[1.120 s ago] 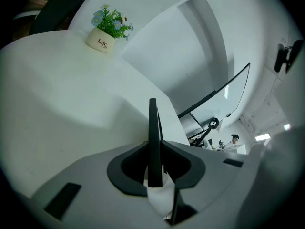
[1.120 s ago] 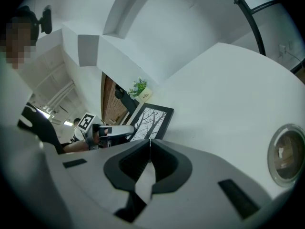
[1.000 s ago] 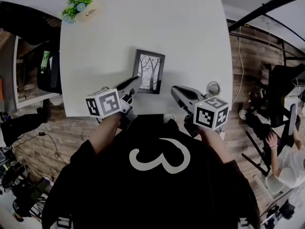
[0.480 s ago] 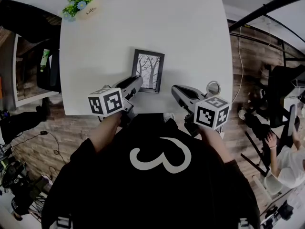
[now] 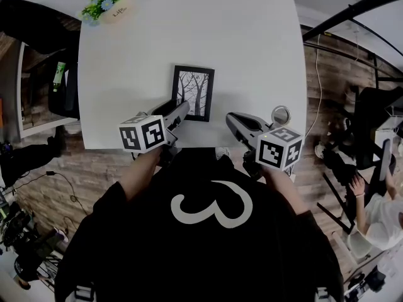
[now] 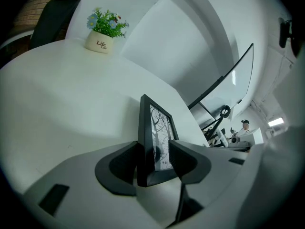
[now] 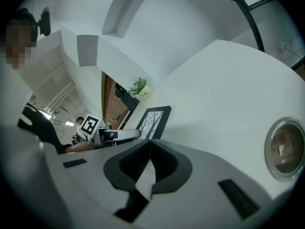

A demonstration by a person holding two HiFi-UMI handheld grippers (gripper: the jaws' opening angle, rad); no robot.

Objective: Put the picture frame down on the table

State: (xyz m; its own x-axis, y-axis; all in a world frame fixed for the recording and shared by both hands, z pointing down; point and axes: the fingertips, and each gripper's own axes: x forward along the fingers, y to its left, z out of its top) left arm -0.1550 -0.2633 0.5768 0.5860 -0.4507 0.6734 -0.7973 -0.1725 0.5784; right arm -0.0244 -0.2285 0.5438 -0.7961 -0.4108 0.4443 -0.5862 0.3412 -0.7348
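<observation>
- Far left corner of the table (image 5: 239, 43): a little white pot of flowers (image 5: 106, 4) sits right in the corner. It is well apart from everything else.
- Over to the left tongs (image 5: 179, 110), coming in across the near edge left of the middle. They are clenched on the picture frame (image 5: 194, 92).
- In the left gripper view the left tongs (image 6: 155, 151) have one jaw behind the black frame (image 6: 151, 128) and one on its glass face. They are pinching it at its lower end.
- The frame itself is by the near edge, about midway along it. It stands up on edge between the jaws, with the tree print facing right.
- Its bottom edge is buried in the tongs, so I can't tell whether it rests on the table (image 6: 62, 104).
- The flower pot (image 6: 102, 32) shows far off behind it.
- Next, the right tongs (image 5: 230, 119), just beside the frame on its right and not touching it.
- In the right gripper view the right tongs (image 7: 148, 144) have both jaws pressed together with nothing between them.
- That view also shows the frame (image 7: 153, 120) tilted up off to the left, and the pot (image 7: 141, 88) beyond it.
- Last stop, the right edge near the near corner: a small round object (image 5: 281, 115) lies flat on the table (image 7: 228, 89). It shows again low on the right (image 7: 286, 149).
</observation>
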